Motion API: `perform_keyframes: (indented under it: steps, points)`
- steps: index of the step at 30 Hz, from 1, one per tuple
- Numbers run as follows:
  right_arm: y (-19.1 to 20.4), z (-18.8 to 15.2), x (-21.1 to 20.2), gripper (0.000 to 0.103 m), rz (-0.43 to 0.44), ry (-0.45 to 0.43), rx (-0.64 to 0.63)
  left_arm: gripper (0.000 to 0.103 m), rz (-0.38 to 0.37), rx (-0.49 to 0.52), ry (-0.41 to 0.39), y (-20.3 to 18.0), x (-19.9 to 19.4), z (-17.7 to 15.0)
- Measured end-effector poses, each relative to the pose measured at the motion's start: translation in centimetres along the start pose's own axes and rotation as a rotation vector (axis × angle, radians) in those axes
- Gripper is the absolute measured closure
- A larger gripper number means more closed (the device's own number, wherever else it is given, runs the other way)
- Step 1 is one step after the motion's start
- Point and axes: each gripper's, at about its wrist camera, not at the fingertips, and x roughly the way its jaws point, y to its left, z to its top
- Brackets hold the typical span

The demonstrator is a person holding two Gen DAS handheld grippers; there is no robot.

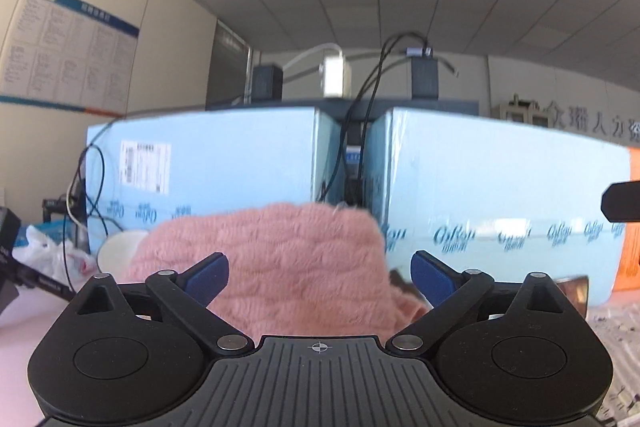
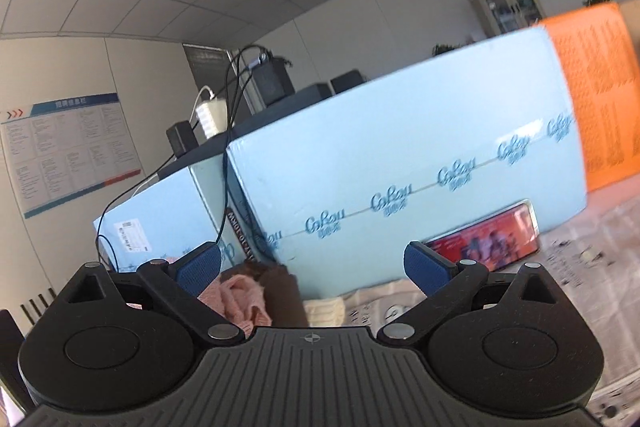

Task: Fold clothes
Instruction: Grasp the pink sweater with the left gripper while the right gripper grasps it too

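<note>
1. Left gripper [image 1: 320, 273]: jaws are held wide apart, nothing gripped; the pink sweater [image 1: 272, 267] is heaped just ahead, before the blue boxes [image 1: 500, 187].
2. Right gripper [image 2: 313, 269]: jaws likewise spread; the sweater [image 2: 240, 297] is seen low left.
3. Risk: several bunched layers may be pinched together, so the fold would be skewed.

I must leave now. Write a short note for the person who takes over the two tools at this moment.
Left tool: open, holds nothing; the pink fluffy sweater lies bunched just ahead between its fingers.
Right tool: open, empty; ahead lie a brown garment and a cream knit on the newspaper-covered table, in front of the light blue boxes.
Done: no neat fold is visible.
Left: spread the pink sweater flat, fold it, then the others.
</note>
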Motion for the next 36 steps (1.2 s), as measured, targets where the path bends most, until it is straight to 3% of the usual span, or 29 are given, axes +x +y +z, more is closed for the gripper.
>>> perform_keyframes:
  steps: [2, 5, 7, 8, 10, 13, 17, 20, 28, 30, 32, 36]
  points:
    - [-0.3, -0.6, 2.9, 0.010, 0.012, 0.057, 0.037, 0.009, -0.006, 0.004, 0.051, -0.2, 1.0, -1.0]
    - [-0.3, -1.9, 6.0, 0.015, 0.008, 0.127, 0.104, 0.020, 0.018, 0.067, 0.099, -0.5, 2.6, -1.9]
    - [-0.2, -2.7, 7.6, 0.016, 0.004, 0.165, 0.135, 0.045, 0.037, 0.074, 0.106, 0.2, 3.7, -2.1]
    - [-0.1, -3.1, 8.2, 0.016, 0.006, 0.182, 0.142, 0.052, 0.035, 0.042, 0.100, 0.9, 3.6, -1.9]
    - [0.3, -3.8, 9.2, 0.016, 0.013, 0.207, 0.144, 0.076, 0.031, -0.023, 0.088, 2.4, 3.3, -1.6]
    - [1.0, -4.7, 10.3, 0.016, 0.045, 0.229, 0.134, 0.081, 0.054, -0.118, 0.048, 4.9, 2.4, -0.9]
    - [1.7, -5.1, 11.7, 0.015, 0.070, 0.248, 0.130, 0.082, 0.125, -0.238, -0.029, 8.5, 0.4, -0.1]
    - [2.5, -5.3, 12.6, 0.013, 0.103, 0.260, 0.125, 0.082, 0.159, -0.301, -0.028, 10.3, 0.2, -0.5]
    - [6.1, -6.5, 14.8, 0.015, 0.172, 0.296, 0.038, 0.082, 0.158, -0.338, -0.024, 11.3, 0.2, -1.0]
    - [7.1, -7.2, 15.3, 0.030, 0.166, 0.307, -0.014, 0.082, 0.159, -0.332, -0.018, 11.2, 0.4, -1.3]
    - [8.0, -8.0, 15.7, 0.077, 0.156, 0.324, -0.090, 0.082, 0.162, -0.327, -0.026, 11.2, 0.3, -1.5]
    - [8.2, -8.4, 14.3, 0.087, 0.219, 0.308, -0.119, 0.082, 0.151, -0.309, -0.130, 10.7, -1.7, -1.0]
